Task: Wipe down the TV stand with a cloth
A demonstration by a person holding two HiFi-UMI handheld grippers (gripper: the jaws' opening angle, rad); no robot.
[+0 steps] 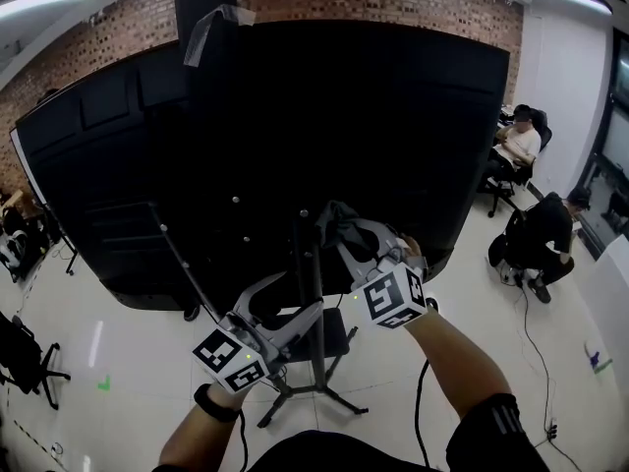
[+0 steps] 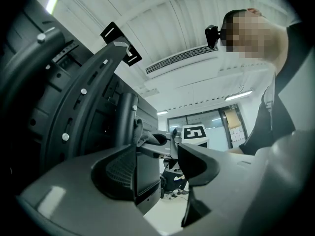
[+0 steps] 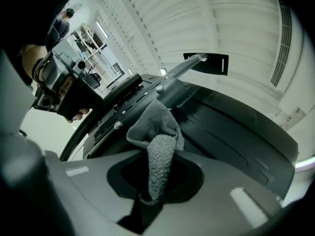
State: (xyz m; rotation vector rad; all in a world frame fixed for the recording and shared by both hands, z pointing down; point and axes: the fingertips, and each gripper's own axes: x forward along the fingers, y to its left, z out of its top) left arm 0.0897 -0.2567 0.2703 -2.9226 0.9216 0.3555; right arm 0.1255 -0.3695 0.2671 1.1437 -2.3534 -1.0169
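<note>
- Right gripper (image 3: 150, 188): jaws closed on a narrow fold of the grey cloth (image 3: 156, 141). The rest bunches loosely above the jaw tips.
- Left gripper (image 2: 156, 168): jaws apart with nothing clamped. Only a dark panel and the floor show through the gap.
- The cloth sits high on the TV stand's upright pole (image 1: 316, 293), just behind the TV (image 1: 295, 116). It looks to be touching the pole, though contact is not certain.
- Risk: the pinch is small, so dragging along the pole could pull the cloth free.
- Risk: the loose bunch could snag on the bracket screws (image 3: 117, 125) near the pole.
- Risk: the hard jaw tips, rather than the fabric, could scrape the TV's back if pressed in too far.
- Risk: the left gripper is close by, so the two could knock together on a downward stroke.
- Right forearm (image 1: 462, 362): reaches up and forward from the lower right, gripper tilted upward.
- Left forearm (image 1: 197, 436): lower and shorter in reach, and it wears a black wristband (image 1: 216, 402). Its gripper is angled up beside the pole.
</note>
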